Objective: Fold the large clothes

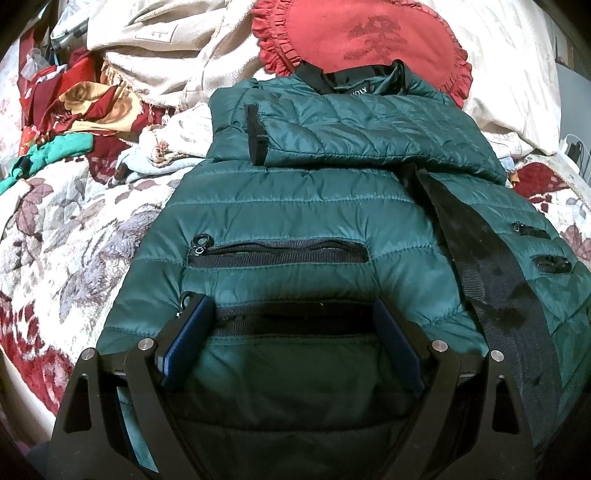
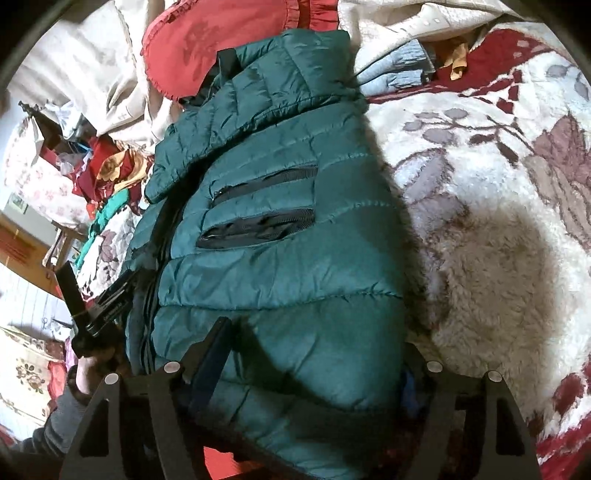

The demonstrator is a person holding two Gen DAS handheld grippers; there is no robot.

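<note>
My left tool [image 1: 291, 336] stands spread wide over the bottom hem of the green puffer jacket [image 1: 295, 221], its blue pads on either side of the lower zip pocket [image 1: 291, 314], and I cannot see them pressing the cloth, so I call it released. My right tool [image 2: 314, 354] straddles the jacket's other bottom corner; one blue pad lies along the fabric and the other is hidden under the puffed edge, so whether the cloth is really pinched I cannot tell. That is my first worry: the shell is slick and padded, and if only the outer layer is caught it may slide out when I lift, leaving the hem lopsided. With one side gripped and the other not, the fold would twist. The sleeve [image 1: 332, 136] already laid across the chest sits loose, and I judge that a quick lift of the hem could tip it off and undo that step. The open front placket [image 1: 491, 266] runs down the right of the left view and could bunch inside the fold. In the right view a hand [image 2: 86, 373] holds the left tool close by at the edge of the bed, so the two tools could knock together if I bring them inward. The jacket lies on a bed spread with a fluffy floral blanket [image 1: 66, 236], soft and uneven, which gives no firm backing to crease against. Farther off a red frilled cushion [image 1: 362, 33] touches the collar, with cream bedding [image 1: 177, 55] and a heap of bright clothes [image 1: 74, 99] beyond, crowding the space the fold needs.
</note>
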